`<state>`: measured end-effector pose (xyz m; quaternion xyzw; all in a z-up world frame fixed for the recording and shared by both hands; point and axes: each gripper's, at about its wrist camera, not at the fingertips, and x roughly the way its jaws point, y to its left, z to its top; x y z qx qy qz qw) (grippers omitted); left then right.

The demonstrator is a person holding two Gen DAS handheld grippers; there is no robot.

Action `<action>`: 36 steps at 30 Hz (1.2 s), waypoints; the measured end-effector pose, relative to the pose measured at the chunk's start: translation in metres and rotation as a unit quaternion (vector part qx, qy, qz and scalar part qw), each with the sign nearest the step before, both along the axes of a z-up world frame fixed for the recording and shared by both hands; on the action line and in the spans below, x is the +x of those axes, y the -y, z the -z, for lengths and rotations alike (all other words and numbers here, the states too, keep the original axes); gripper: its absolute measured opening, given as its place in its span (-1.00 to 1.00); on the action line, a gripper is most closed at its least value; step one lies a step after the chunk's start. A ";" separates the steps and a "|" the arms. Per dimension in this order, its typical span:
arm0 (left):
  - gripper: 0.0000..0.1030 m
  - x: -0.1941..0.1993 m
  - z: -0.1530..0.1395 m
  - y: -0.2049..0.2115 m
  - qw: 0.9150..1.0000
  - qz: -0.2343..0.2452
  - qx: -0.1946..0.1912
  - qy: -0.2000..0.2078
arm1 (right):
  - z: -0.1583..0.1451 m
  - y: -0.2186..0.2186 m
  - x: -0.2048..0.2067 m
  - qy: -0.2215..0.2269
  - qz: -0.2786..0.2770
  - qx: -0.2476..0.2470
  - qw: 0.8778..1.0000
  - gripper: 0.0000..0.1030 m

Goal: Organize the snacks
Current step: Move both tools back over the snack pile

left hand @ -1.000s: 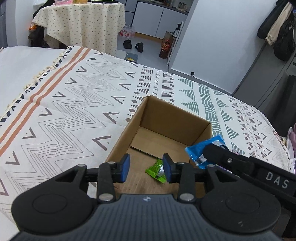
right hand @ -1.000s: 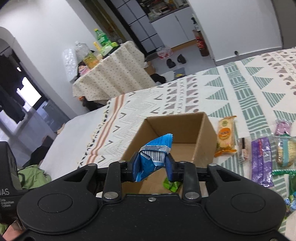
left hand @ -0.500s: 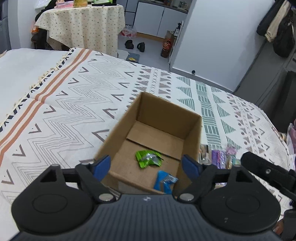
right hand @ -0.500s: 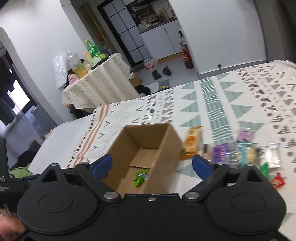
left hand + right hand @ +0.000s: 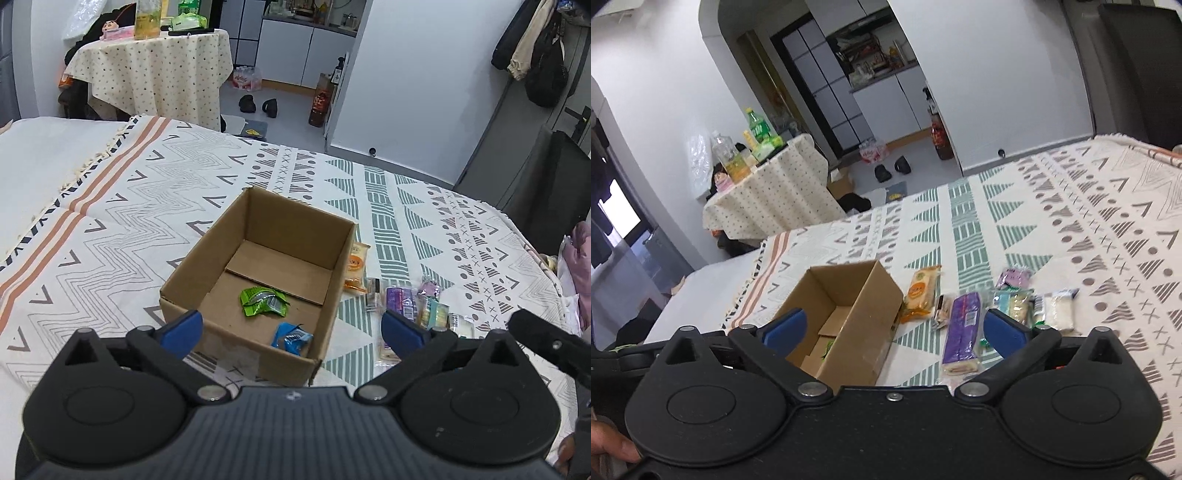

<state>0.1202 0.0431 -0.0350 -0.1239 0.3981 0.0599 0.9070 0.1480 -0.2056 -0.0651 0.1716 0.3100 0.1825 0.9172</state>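
An open cardboard box [image 5: 334, 258] [image 5: 882, 291] sits on the patterned bedspread. Inside it lie a crumpled green wrapper [image 5: 262, 301] and a blue snack packet [image 5: 291, 338]. To the box's right a row of snacks rests on the cloth: an orange-labelled pack [image 5: 919, 290], a long purple packet [image 5: 962, 326], a small purple pouch [image 5: 1014, 277] and pale packs [image 5: 1060, 308]. My left gripper [image 5: 291, 330] hovers open over the box's near edge, empty. My right gripper [image 5: 892, 328] is open and empty, held above the box's right wall and the purple packet.
The bedspread [image 5: 122, 206] stretches far to the left and back. Beyond the bed stand a cloth-covered side table [image 5: 159, 74] with bottles, slippers [image 5: 258, 105] on the floor, and hanging coats [image 5: 535, 51] at right. Part of the right gripper's body [image 5: 546, 343] shows at right.
The right gripper opened and dropped the blue packet into the box, then drew back to the right. The left gripper opened wide and pulled back and up.
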 end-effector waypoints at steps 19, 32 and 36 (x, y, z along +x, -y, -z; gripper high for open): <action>0.99 -0.034 -0.017 0.049 1.000 0.022 0.009 0.019 | -0.004 0.064 -0.036 0.009 0.041 -0.003 0.999 1.00; 0.99 -0.035 -0.004 0.087 0.999 0.052 0.015 0.006 | 0.012 0.096 -0.042 -0.013 0.063 0.000 0.998 1.00; 0.99 -0.032 0.001 0.098 0.998 0.060 0.019 0.004 | 0.020 0.102 -0.039 -0.020 0.070 -0.003 0.997 1.00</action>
